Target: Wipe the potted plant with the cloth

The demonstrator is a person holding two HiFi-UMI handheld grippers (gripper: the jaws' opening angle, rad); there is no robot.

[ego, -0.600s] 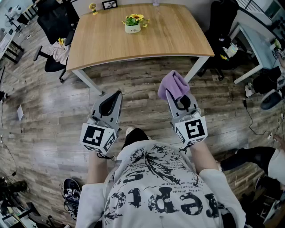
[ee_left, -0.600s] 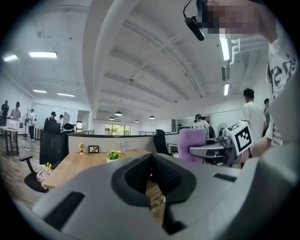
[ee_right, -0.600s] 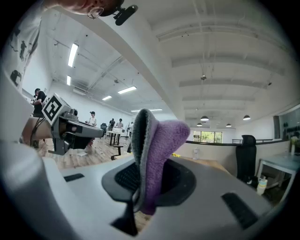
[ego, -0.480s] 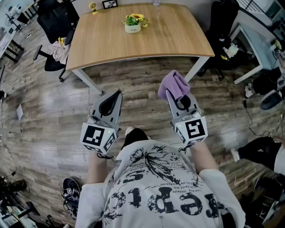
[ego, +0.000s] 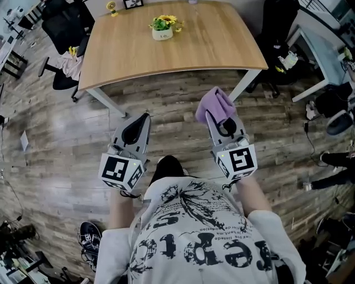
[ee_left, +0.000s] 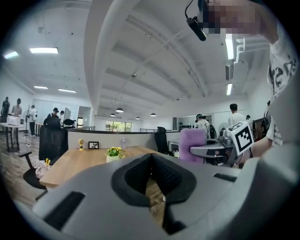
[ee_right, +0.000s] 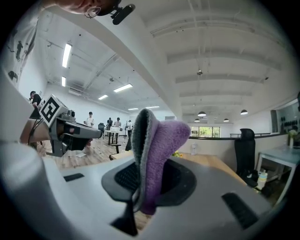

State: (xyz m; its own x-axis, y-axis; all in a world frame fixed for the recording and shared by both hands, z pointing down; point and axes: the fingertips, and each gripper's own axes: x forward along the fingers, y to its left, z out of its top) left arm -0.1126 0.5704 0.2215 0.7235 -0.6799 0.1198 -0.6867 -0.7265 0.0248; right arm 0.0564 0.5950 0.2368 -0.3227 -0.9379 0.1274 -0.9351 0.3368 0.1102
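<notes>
A small potted plant (ego: 162, 27) with yellow flowers in a white pot stands near the far edge of the wooden table (ego: 183, 47); the left gripper view shows the potted plant (ee_left: 113, 153) far ahead. My right gripper (ego: 212, 112) is shut on a purple cloth (ego: 215, 104), which sticks up from its jaws as a folded purple cloth (ee_right: 157, 154). My left gripper (ego: 145, 115) is shut with nothing in it. Both are held over the floor, well short of the table's near edge.
A picture frame (ego: 132, 4) and a small yellow fan (ego: 112, 6) sit at the table's far edge. Black office chairs (ego: 61, 28) stand at its left and a chair (ego: 280, 28) at its right. A white desk (ego: 327, 50) is far right. Other people stand in the background.
The table and plant have shifted slightly left and up in the head view. A person's legs at the right edge have moved on. Both grippers keep their places.
</notes>
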